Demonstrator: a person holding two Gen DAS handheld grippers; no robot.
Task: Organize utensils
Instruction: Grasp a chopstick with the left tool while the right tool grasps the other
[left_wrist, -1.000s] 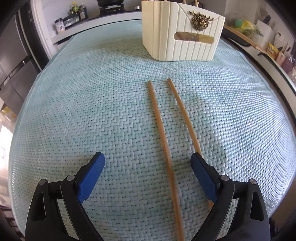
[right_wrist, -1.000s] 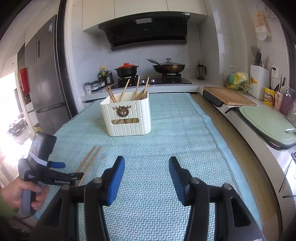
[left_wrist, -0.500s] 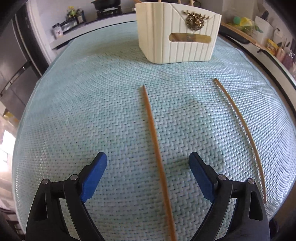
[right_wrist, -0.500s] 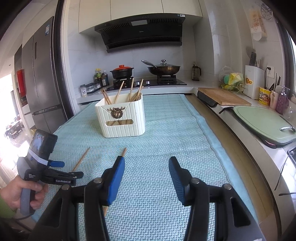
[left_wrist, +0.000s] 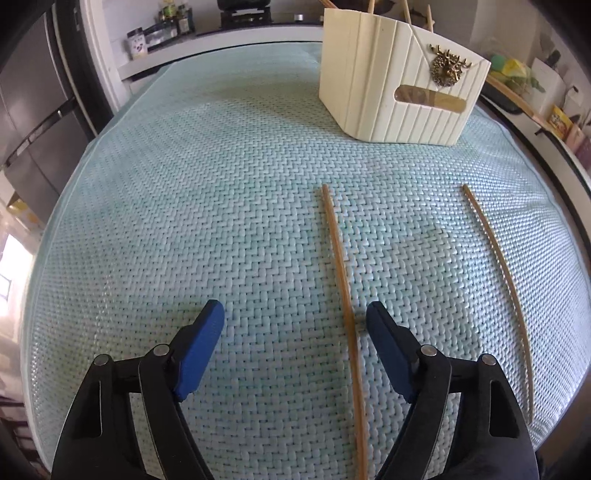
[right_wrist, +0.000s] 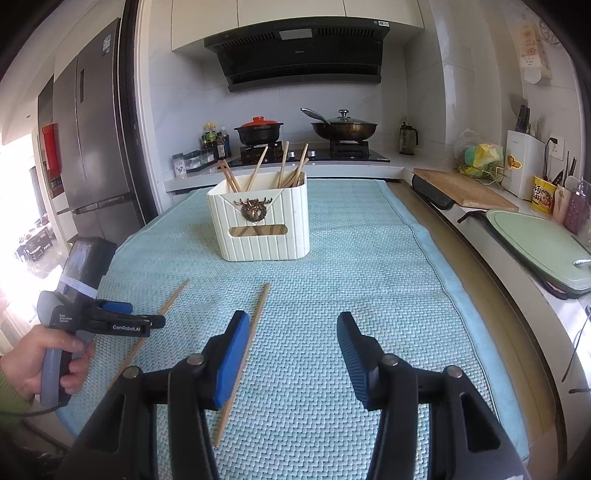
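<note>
While several chopsticks already stand in the cream holder (right_wrist: 258, 221), two chopsticks (left_wrist: 341, 280) remain on the mat, one between the closing, empty left gripper (left_wrist: 295, 325); the right gripper (right_wrist: 293, 343) gapes empty.

Left tongs (left_wrist: 295, 325) angled down, jaws just narrowing, apart; right tongs (right_wrist: 293, 332) half-open.

Pale aqua herringbone-weave mat (left_wrist: 221, 206). Two tan wooden chopsticks (left_wrist: 341, 280). Cream ribbed utensil box (left_wrist: 373, 88) bearing a bronze deer-head emblem (left_wrist: 448, 70). Black claws with blue pads (left_wrist: 199, 350).
</note>
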